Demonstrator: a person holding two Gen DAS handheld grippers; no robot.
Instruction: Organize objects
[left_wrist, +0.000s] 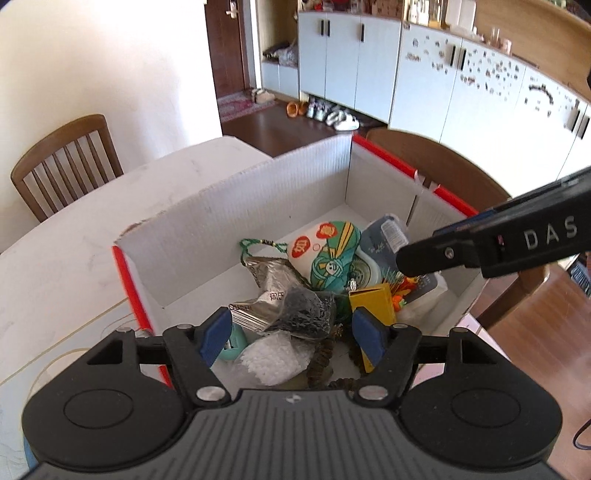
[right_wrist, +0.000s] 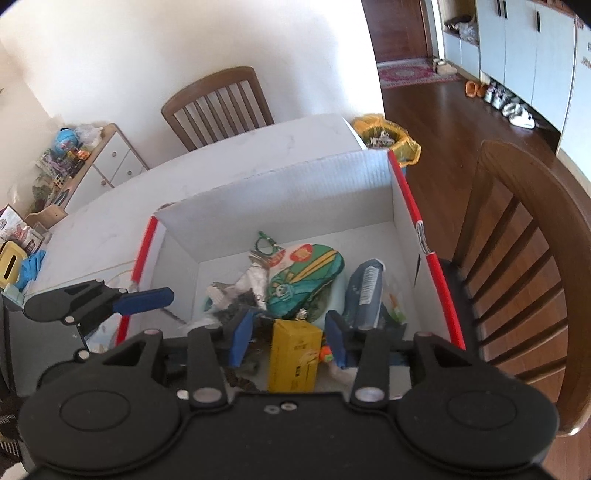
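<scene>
A white cardboard box with red-taped edges stands on the white table and also shows in the right wrist view. It holds several jumbled items: a green patterned pouch, a silver foil packet, a dark mesh bag, a yellow carton and a grey-blue pack. My left gripper is open and empty, hovering over the near end of the box. My right gripper is open and empty, its blue pads either side of the yellow carton, without touching it. Its arm reaches in from the right in the left wrist view.
Wooden chairs stand at the far side of the table and at its right side. A yellow-lined bin sits on the floor beyond the box. A low cabinet with toys stands to the left. White cupboards line the far wall.
</scene>
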